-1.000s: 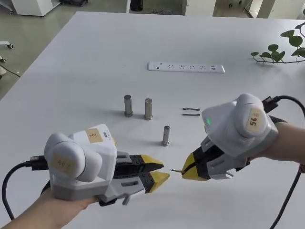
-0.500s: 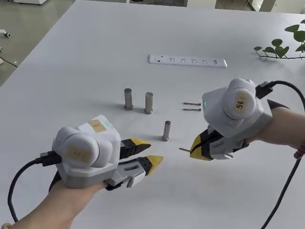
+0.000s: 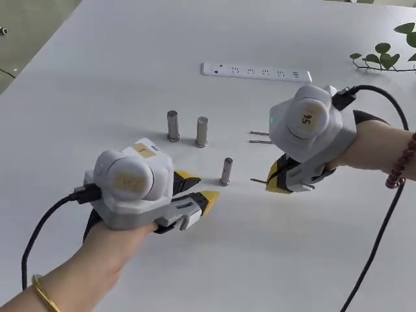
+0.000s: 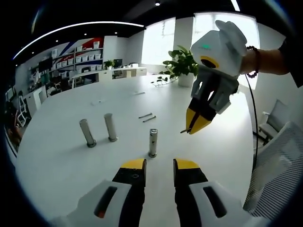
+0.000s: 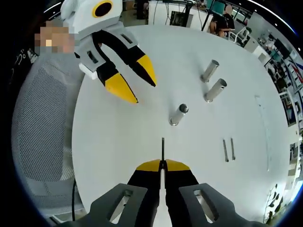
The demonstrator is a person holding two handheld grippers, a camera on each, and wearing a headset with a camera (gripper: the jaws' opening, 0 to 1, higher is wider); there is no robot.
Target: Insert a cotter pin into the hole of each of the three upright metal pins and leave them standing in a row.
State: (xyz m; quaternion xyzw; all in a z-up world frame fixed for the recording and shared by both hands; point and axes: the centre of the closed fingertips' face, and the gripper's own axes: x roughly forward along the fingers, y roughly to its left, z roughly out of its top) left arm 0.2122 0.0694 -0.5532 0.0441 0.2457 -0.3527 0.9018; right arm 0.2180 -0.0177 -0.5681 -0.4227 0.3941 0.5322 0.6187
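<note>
While the right gripper (image 3: 270,184) has its jaws pinched shut on a cotter pin (image 3: 259,181), whose free end pokes out toward the nearest metal pin (image 3: 226,171), the left gripper (image 3: 205,186) waits just to that pin's left with its jaws apart and holding nothing. The front pin stands upright on the tabletop (image 3: 130,65), apart from the other two metal pins (image 3: 172,125) behind it. Two spare cotter pins (image 5: 225,150) lie beyond, near the power strip (image 3: 255,71). To do this step well, I judge that the left jaws should close on the lower shaft to steady it, leaving the top free. The cotter pin should then be levelled with the cross hole and fed straight. The hole is too small to make out here, so its direction needs checking first. A tilted approach could tip the pin over. Against a second ago, the cotter pin's tip has come up from nearer the person to sit level with the front pin, and the left gripper has also drawn closer to it, jaws as wide as before.
</note>
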